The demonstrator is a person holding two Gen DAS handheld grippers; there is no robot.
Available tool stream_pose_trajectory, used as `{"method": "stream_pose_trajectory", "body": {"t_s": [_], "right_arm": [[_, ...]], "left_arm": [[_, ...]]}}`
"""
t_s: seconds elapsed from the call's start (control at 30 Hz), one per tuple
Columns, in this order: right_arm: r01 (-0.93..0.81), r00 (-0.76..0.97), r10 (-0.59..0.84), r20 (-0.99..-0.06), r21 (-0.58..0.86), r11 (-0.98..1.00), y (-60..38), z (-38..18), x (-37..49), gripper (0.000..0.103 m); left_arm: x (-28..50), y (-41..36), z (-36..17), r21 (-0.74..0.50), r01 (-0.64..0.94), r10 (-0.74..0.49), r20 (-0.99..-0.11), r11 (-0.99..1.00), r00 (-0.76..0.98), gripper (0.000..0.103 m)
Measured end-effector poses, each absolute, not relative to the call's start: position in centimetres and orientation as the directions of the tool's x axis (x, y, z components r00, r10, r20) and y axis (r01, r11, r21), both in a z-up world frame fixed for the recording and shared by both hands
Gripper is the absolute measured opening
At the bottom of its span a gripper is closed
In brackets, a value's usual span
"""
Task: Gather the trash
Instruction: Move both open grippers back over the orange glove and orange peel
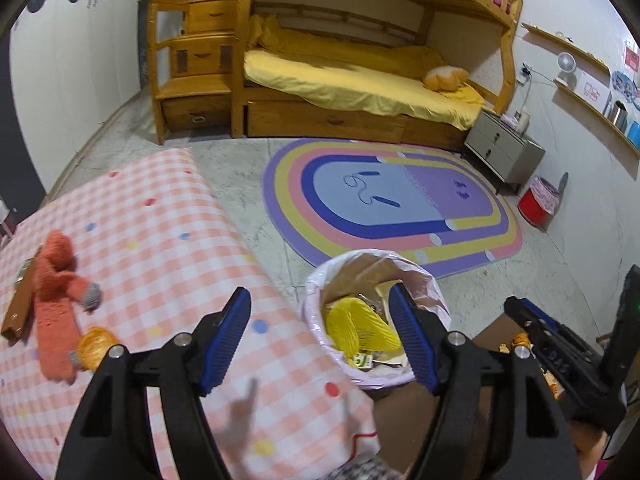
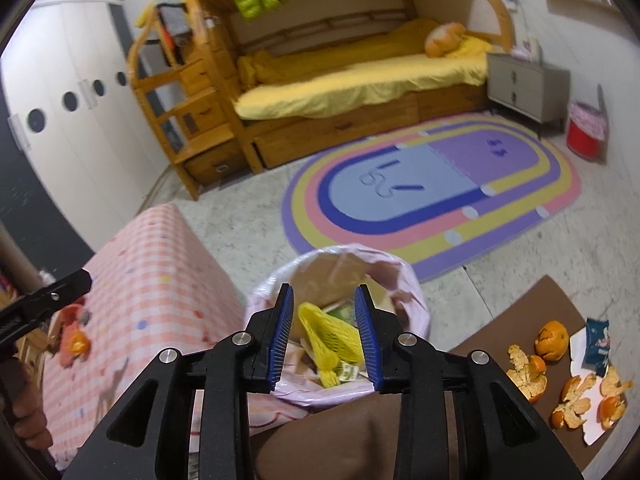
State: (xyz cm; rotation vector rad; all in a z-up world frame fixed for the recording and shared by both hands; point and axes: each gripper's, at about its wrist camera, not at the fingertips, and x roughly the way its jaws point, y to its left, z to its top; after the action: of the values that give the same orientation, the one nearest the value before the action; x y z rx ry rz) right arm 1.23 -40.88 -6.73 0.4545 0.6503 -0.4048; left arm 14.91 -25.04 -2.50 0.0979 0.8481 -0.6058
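A trash bin with a pink liner [image 1: 314,308] [image 2: 260,296] stands on the floor between a pink checked surface and a brown mat. A yellow foam net [image 1: 352,326] [image 2: 326,338] lies inside it on paper scraps. My left gripper [image 1: 319,291] hangs open and empty over the bin's near left rim. Right above the bin mouth my right gripper [image 2: 325,289] is open too, with the net lying below its pads and untouched. Orange peels [image 2: 528,372] and a dark blue snack wrapper [image 2: 598,342] lie on the brown mat [image 2: 520,304] to the right.
On the pink checked surface [image 1: 168,248] lie an orange plush toy [image 1: 54,292], an orange peel [image 1: 94,346] and a brown box [image 1: 18,312]. A rainbow rug [image 1: 392,204], a wooden bunk bed [image 1: 352,80], a grey nightstand [image 1: 502,152] and a red bin [image 1: 534,204] lie beyond.
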Motion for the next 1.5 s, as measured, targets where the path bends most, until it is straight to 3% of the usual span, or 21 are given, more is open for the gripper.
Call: {"method": "stream_pose_trajectory", "body": {"t_s": [0.23, 0.4, 0.5, 0.9, 0.97, 1.03, 1.1, 1.27, 1.33, 1.5], "right_arm": [[0.303, 0.797, -0.109, -0.593, 0.238, 0.923, -34.0, -2.0, 1.9, 0.035], [0.147, 0.798, -0.015, -0.602, 0.17, 0.974, -28.2, -0.9, 4.2, 0.046], [0.06, 0.78, 0.052, -0.623, 0.157, 0.986, -24.8, -1.2, 6.0, 0.051], [-0.156, 0.655, 0.194, -0.73, 0.12, 0.98, -14.8, -5.9, 13.2, 0.051], [-0.173, 0.639, 0.198, -0.743, 0.112, 0.979, -13.8, -6.6, 14.4, 0.056], [-0.182, 0.629, 0.194, -0.753, 0.1, 0.978, -13.0, -7.3, 15.6, 0.07], [-0.192, 0.625, 0.199, -0.755, 0.099, 0.976, -12.3, -7.7, 16.8, 0.074], [-0.169, 0.622, 0.19, -0.759, 0.107, 0.98, -11.4, -8.9, 19.5, 0.074], [-0.156, 0.621, 0.178, -0.763, 0.103, 0.982, -11.1, -9.4, 20.4, 0.066], [-0.137, 0.615, 0.165, -0.771, 0.101, 0.985, -10.9, -10.3, 21.4, 0.058]], "left_arm": [[12.6, -17.6, -0.3, -0.133, 0.465, -0.423, -0.677, 0.875, 0.602, 0.071], [11.4, -12.0, 0.2, -0.111, 0.384, -0.359, -0.651, 0.917, 0.669, 0.075], [11.0, -8.7, -0.1, -0.09, 0.326, -0.303, -0.652, 0.941, 0.695, 0.075], [11.9, 0.9, -3.8, -0.079, 0.138, -0.153, -0.706, 0.987, 0.691, 0.075], [12.4, 1.7, -4.6, -0.075, 0.123, -0.139, -0.719, 0.99, 0.681, 0.075], [13.0, 2.3, -5.3, -0.073, 0.107, -0.126, -0.729, 0.992, 0.673, 0.075], [13.6, 2.8, -6.0, -0.069, 0.09, -0.111, -0.74, 0.994, 0.663, 0.075], [14.9, 3.1, -7.1, -0.065, 0.073, -0.097, -0.755, 0.995, 0.648, 0.075], [15.2, 3.1, -7.4, -0.067, 0.069, -0.096, -0.76, 0.995, 0.643, 0.075], [15.6, 3.0, -8.0, -0.083, 0.073, -0.111, -0.767, 0.994, 0.632, 0.075]]}}
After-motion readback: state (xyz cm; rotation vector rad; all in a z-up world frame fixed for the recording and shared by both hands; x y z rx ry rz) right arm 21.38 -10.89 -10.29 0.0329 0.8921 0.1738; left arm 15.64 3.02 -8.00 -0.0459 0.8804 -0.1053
